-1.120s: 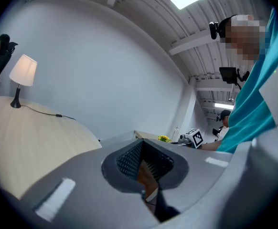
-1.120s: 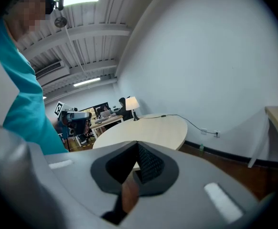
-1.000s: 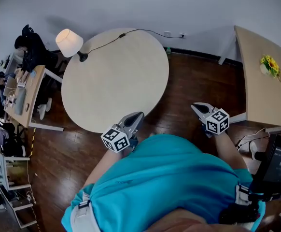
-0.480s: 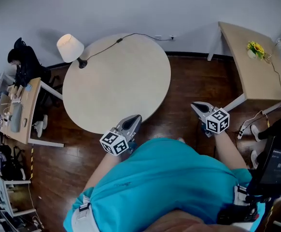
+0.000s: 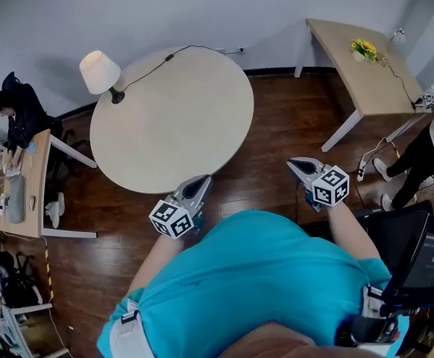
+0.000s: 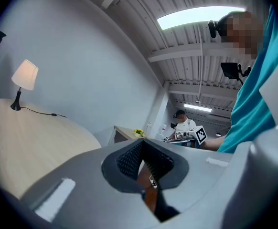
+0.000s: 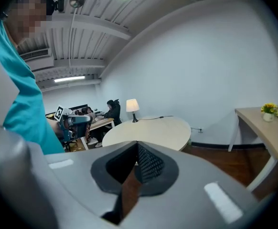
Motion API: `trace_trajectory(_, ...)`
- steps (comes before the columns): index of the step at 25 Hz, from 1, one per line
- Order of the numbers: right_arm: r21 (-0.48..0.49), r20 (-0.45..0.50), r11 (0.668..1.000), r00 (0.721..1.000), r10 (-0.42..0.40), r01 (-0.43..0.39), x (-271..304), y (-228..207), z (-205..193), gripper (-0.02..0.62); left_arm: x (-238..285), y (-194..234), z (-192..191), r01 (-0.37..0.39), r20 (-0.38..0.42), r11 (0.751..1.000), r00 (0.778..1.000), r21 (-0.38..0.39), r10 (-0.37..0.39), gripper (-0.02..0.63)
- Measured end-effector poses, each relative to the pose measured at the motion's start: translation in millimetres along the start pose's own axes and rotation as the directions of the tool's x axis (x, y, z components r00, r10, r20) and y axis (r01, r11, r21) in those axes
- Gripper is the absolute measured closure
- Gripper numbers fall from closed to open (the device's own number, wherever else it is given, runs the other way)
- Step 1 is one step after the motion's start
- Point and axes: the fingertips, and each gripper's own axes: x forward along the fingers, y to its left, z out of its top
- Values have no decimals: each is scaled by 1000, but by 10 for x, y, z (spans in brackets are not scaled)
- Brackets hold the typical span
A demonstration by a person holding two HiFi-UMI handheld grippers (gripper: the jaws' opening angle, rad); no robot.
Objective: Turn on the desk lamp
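Observation:
The desk lamp (image 5: 100, 71), with a white shade on a thin black stem, stands at the far left edge of the round pale table (image 5: 172, 118). Its black cord (image 5: 169, 56) runs along the table's far rim toward the wall. The lamp (image 6: 24, 75) also shows far off in the left gripper view, and the lamp (image 7: 132, 105) shows small in the right gripper view. My left gripper (image 5: 202, 181) hangs shut just off the table's near edge with nothing in it. My right gripper (image 5: 295, 164) is shut too, over the wooden floor to the right of the table.
A rectangular side table (image 5: 366, 73) with yellow flowers (image 5: 364, 48) stands at the back right. A person (image 5: 433, 148) stands by it. Desks with seated people (image 5: 16, 118) line the left side. A dark screen unit (image 5: 426, 263) is close on my right.
The head view has swung right: lamp and round table slid left, the side table and a person at right came further into view. Both grippers stay shut and near my body.

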Motion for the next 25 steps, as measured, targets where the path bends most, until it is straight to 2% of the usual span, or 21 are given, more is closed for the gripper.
trace_trajectory(2,-8,10,1000,1000,-18,18,-148,64,-302,594,-45,-136,-271,20,-1,1000,1000,-5,-20,580)
trace_trajectory(5,27,35,999,999,-29,28,-75,43,-1305,594,-212,-51,-1157,42,-40,999,998,18,-41,580)
trace_trajectory(7,63,43,997,998,-37,34,-10,268,-1939,594,-558,-9,-1669,49,-69,999,997,20,-48,580)
trace_trajectory(9,75,41,997,998,-39,36,-78,541,-2257,594,-849,-107,-1906,45,-77,999,996,13,-44,580)
trace_trajectory(17,85,11,996,1000,-18,17,-931,835,-2889,594,-1072,-963,-2399,-12,-68,999,998,-39,9,580)
trace_trajectory(22,87,7,996,999,-32,32,-1171,1444,-2952,594,-1624,-1331,-2289,-2,-48,999,999,-38,1,580)
trace_trajectory(25,71,20,996,998,-52,51,-1103,2058,-2844,594,-2196,-1419,-2166,22,-37,999,999,-49,-24,580)
